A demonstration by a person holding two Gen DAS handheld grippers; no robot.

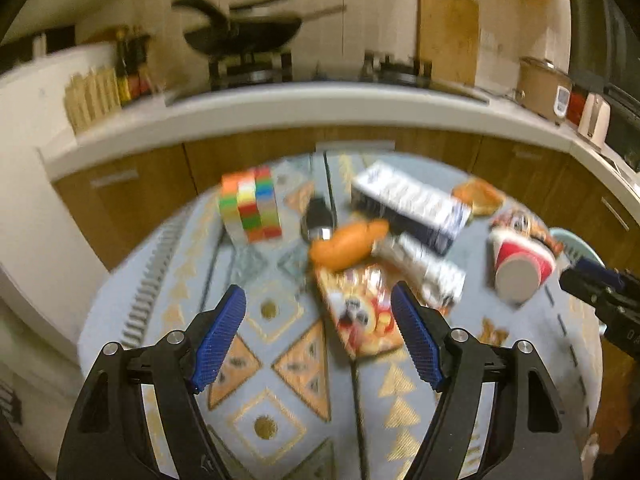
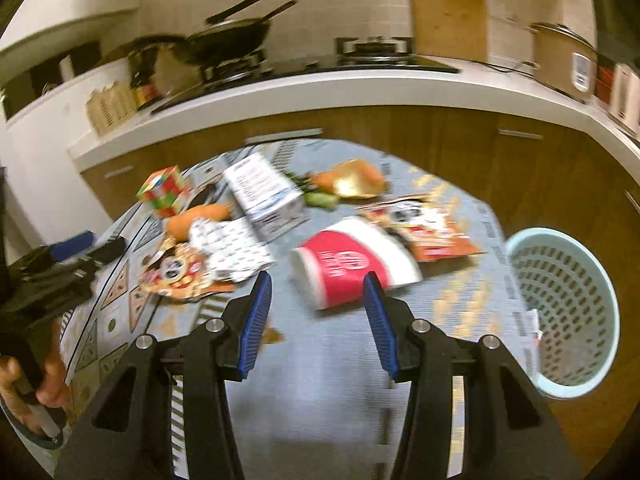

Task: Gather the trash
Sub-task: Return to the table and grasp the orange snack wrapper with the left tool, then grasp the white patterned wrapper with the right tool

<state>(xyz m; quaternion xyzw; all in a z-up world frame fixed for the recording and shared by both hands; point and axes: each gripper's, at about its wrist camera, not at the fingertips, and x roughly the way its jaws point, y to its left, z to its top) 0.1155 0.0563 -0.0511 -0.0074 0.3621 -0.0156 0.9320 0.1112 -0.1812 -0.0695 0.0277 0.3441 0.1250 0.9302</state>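
Both claws, left [image 1: 318, 336] and right [image 2: 318, 320], agape, empty.

cup [image 2: 352, 266] on table [image 2: 320, 360] | basket [image 2: 568, 308] right, apparently beside table | cube [image 2: 162, 192] far left

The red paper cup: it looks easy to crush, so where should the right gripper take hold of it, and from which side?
Judging by its pose, grip the red paper cup across its red mid-wall, coming down from above. It lies on its side on the table, base toward the camera, right ahead of the open right gripper. The fingers can straddle the rounded body; close gently, since the thin wall may buckle.
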